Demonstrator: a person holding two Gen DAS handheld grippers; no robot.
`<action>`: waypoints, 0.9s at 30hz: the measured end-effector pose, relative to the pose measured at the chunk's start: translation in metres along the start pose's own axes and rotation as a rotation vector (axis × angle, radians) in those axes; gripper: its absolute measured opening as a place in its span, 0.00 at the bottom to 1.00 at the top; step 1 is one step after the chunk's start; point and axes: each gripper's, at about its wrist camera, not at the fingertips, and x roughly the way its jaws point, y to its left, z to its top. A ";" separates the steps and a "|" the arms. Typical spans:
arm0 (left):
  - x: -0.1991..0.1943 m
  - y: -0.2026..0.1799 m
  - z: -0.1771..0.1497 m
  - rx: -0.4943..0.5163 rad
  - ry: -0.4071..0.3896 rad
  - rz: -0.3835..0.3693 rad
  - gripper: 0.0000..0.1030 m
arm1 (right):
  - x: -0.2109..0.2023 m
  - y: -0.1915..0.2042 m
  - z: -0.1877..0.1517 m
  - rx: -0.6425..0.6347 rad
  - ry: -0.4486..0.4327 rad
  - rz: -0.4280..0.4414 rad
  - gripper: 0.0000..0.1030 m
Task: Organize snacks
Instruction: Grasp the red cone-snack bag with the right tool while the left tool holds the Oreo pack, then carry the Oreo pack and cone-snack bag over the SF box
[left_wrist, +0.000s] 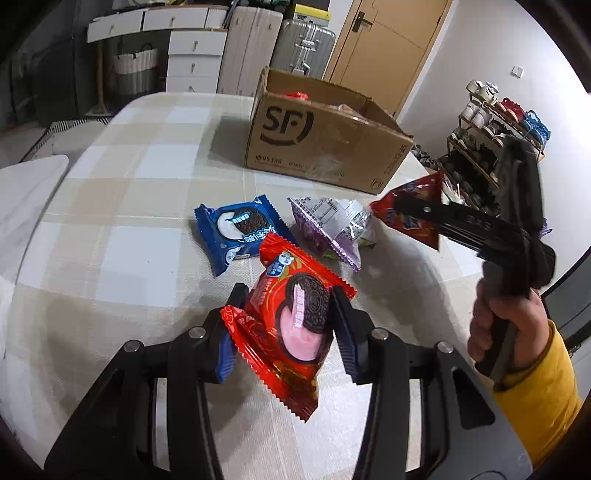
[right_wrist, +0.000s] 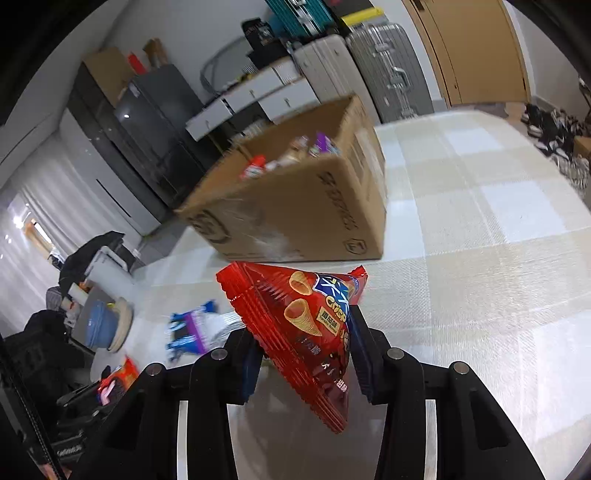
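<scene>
My left tongs (left_wrist: 288, 325) are clamped on a red cookie packet (left_wrist: 291, 325), held tilted in the air above the checked surface (left_wrist: 122, 206), and my right tongs (right_wrist: 303, 354) grip a red crisp bag (right_wrist: 306, 332) by its lower half, also lifted clear. Taking the open cardboard box (left_wrist: 325, 136) as my landmark, the crisp bag hangs just in front of its near corner, while a blue cookie packet (left_wrist: 236, 232) and a purple packet (left_wrist: 328, 225) lie on the surface in front of the box, beside each other. Inside the box I can make out several snack packets (right_wrist: 295, 155), too blurred to name.
</scene>
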 end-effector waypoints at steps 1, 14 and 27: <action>-0.005 -0.001 -0.001 0.001 -0.007 0.003 0.40 | -0.010 0.004 -0.002 -0.005 -0.012 0.013 0.42; -0.070 -0.028 -0.015 0.054 -0.110 0.023 0.41 | -0.099 0.060 -0.045 -0.055 -0.086 0.174 0.42; -0.126 -0.051 -0.016 0.111 -0.195 0.040 0.41 | -0.153 0.100 -0.061 -0.125 -0.161 0.206 0.42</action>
